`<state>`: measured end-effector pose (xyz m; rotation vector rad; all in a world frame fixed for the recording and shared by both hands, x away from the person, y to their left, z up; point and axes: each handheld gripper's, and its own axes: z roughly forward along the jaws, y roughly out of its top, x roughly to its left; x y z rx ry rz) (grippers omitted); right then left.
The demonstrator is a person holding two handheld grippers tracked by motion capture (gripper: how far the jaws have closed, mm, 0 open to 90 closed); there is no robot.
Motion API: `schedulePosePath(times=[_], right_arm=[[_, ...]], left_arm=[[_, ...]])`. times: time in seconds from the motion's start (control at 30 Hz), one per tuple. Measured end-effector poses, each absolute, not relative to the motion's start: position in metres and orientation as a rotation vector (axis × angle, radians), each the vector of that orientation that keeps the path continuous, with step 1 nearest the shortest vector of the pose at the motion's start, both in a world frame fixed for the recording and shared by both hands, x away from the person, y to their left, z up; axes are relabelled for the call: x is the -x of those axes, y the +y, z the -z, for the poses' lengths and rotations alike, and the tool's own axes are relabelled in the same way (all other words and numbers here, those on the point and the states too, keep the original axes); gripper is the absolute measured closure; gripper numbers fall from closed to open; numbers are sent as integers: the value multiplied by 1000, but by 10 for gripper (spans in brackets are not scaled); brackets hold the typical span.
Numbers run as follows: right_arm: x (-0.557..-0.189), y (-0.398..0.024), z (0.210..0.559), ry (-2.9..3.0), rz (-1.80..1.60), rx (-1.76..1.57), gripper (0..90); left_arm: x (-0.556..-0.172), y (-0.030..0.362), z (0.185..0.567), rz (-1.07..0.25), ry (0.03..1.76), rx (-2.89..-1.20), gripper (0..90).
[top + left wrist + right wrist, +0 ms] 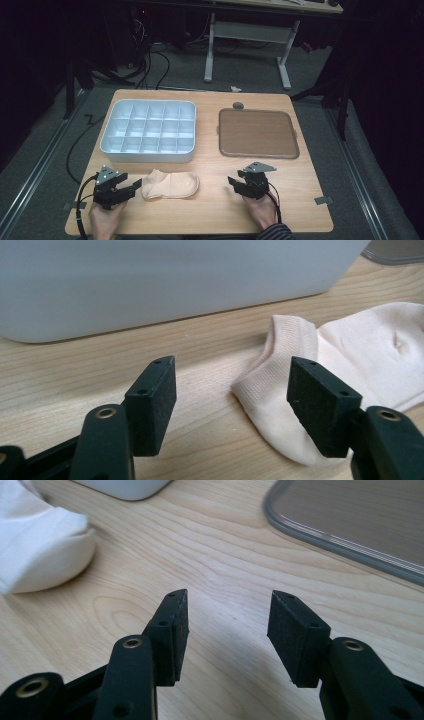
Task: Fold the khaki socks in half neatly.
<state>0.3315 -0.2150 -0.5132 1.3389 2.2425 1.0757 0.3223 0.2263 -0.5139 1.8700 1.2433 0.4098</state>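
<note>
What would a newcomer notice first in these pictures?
First the pale sock, lying flat near the table's front edge, with the open left gripper right beside its cuff. Behind it stands a white divided box, and to its right lies a brown tray.

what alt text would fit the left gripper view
Open black tongs hover low over a wooden table, with the cuff end of a cream sock lying just beyond the right jaw. A pale plastic organiser box stands behind.

dark room, grey carpet (pixel 45 150), white-legged desk (pixel 247 35)
</note>
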Motion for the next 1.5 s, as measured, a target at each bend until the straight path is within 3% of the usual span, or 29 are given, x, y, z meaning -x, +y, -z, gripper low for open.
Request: schedulePosePath(times=[1.23, 1.5], right_arm=[[-344, -126, 503, 2427, -1200, -1130, 505], [-351, -114, 516, 2455, -1144, -1139, 552]], left_arm=[[-319, 193, 528, -367, 1242, -1957, 346], [-321, 186, 532, -377, 1246, -1970, 362]])
